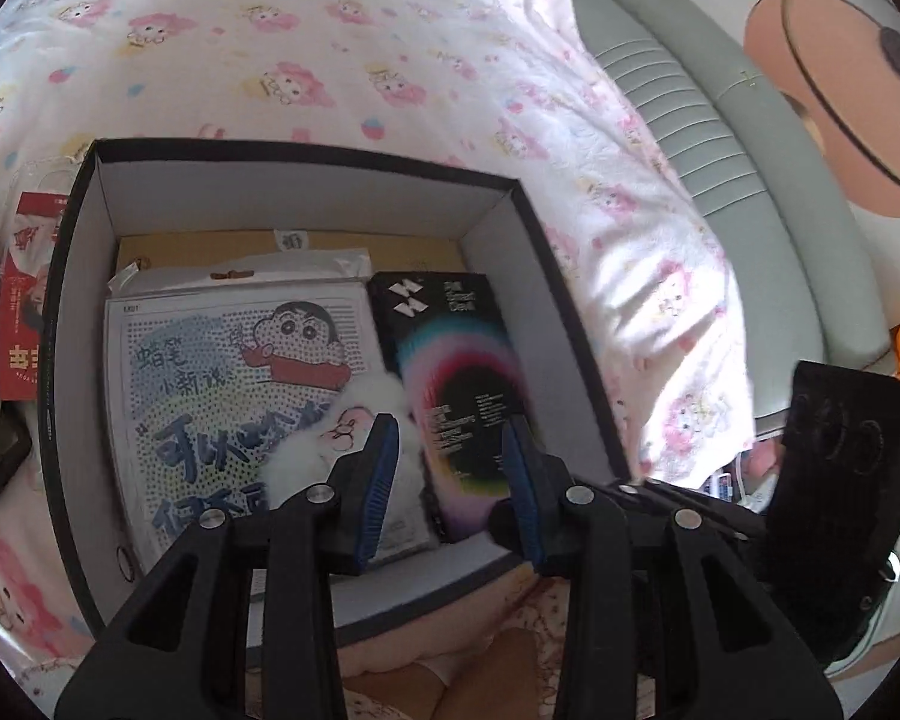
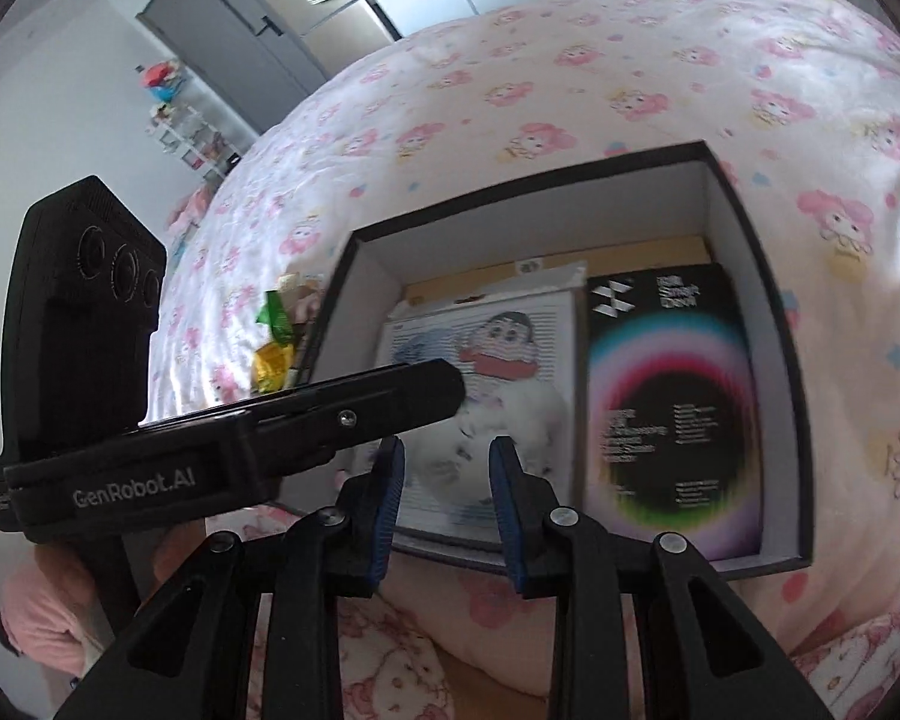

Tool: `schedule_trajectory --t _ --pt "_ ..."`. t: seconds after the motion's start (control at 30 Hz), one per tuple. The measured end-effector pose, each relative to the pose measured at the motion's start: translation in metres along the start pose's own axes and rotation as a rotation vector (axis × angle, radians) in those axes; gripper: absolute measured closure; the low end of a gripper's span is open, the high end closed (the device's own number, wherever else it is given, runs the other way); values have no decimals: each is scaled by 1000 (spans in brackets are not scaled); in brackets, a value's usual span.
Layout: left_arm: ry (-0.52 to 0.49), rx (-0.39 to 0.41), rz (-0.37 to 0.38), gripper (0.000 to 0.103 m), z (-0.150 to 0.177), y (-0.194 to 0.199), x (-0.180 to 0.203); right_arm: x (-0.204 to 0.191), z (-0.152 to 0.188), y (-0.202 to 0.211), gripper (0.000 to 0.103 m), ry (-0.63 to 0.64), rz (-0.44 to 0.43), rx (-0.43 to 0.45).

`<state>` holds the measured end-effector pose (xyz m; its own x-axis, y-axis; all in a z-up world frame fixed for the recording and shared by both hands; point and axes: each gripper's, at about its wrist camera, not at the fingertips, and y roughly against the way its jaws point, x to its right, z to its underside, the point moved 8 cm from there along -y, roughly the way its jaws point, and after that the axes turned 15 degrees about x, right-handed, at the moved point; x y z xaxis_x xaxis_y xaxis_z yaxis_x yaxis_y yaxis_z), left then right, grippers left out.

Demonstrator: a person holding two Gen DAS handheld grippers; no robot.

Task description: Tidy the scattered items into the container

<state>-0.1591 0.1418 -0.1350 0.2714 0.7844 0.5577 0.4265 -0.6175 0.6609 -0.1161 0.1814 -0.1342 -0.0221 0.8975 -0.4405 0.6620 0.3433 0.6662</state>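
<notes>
A black open box with white inner walls point(image 1: 294, 192) point(image 2: 732, 222) lies on the bed. Inside lie a cartoon-print sheet point(image 1: 222, 396) point(image 2: 510, 336), a black box with a rainbow ring point(image 1: 456, 384) point(image 2: 666, 408) and a white fluffy plush point(image 1: 330, 438) point(image 2: 510, 426) on the sheet. My left gripper point(image 1: 450, 474) is open and empty above the box's near side, just right of the plush. My right gripper point(image 2: 447, 492) is open and empty, above the box's near edge, the plush seen between its fingers. Red packets point(image 1: 24, 300) and green and yellow packets point(image 2: 276, 342) lie outside the box.
The bed has a pink cartoon-print sheet point(image 1: 330, 60). A grey padded bed frame point(image 1: 720, 150) runs on the right in the left view. A dark flat item point(image 1: 0, 468) lies left of the box. The left gripper's body point(image 2: 150, 438) crosses the right view.
</notes>
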Motion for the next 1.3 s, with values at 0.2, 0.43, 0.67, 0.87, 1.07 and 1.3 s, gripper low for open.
schedule_trajectory --t 0.2,0.43,0.67,0.87,1.07,1.3 --pt "90 48 -9 68 8 0 -36 29 3 -6 77 -50 35 -26" --pt "202 66 -21 63 13 15 -71 27 -1 -27 77 -86 23 -39" --pt "237 -61 31 57 33 0 -63 32 -10 -54 77 -57 80 -69" --pt "236 -72 16 71 40 1 -63 35 1 -76 77 -118 79 -116" --pt "205 -93 -14 67 44 0 -63 40 4 -90 74 -136 105 -126" --pt "306 -111 39 59 49 1 -71 49 -5 -83 69 -223 151 -38"
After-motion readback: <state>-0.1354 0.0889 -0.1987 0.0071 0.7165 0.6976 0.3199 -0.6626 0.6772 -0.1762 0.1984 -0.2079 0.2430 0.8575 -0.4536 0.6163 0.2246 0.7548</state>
